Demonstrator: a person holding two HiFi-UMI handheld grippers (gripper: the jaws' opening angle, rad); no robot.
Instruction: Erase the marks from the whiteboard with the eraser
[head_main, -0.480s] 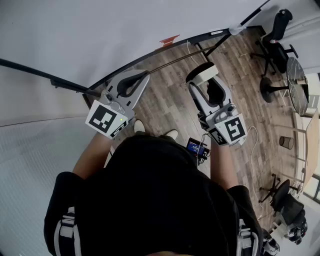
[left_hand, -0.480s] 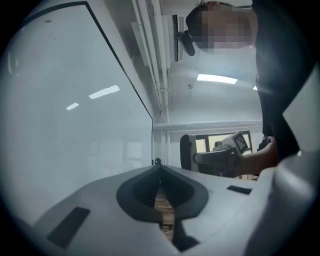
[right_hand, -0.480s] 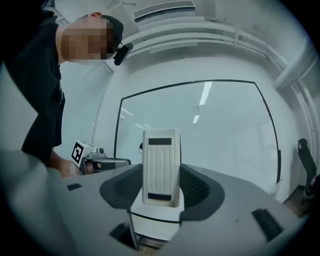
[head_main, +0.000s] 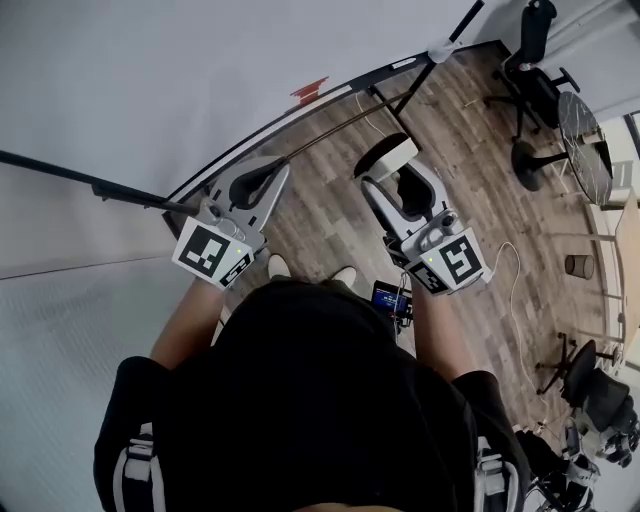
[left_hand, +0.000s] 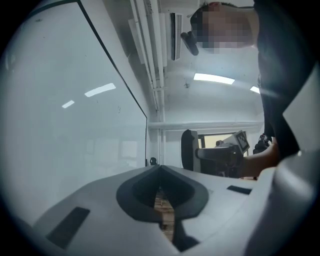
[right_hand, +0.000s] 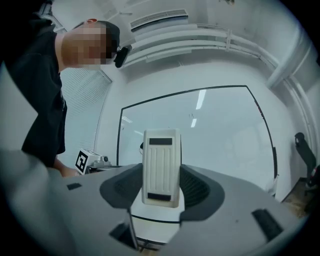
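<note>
The whiteboard (head_main: 150, 80) fills the upper left of the head view and stands upright ahead of both grippers. My right gripper (head_main: 397, 178) is shut on the white eraser (head_main: 385, 157), which sticks out past its jaws. In the right gripper view the eraser (right_hand: 161, 167) stands ribbed side up between the jaws, with the whiteboard (right_hand: 210, 130) behind it, some way off. A faint speck (right_hand: 191, 115) shows on the board. My left gripper (head_main: 278, 168) is shut with nothing in it, close to the board's lower edge; its jaws meet in the left gripper view (left_hand: 160, 169).
A small red object (head_main: 310, 90) lies on the board's bottom ledge. The board's stand legs (head_main: 400, 95) cross the wooden floor. Office chairs (head_main: 535, 60) and a round table (head_main: 585, 130) stand to the right. A cable (head_main: 510, 290) trails on the floor.
Both grippers have shifted a little up and left in the head view, the right one carrying the eraser. Neither grip has changed.
</note>
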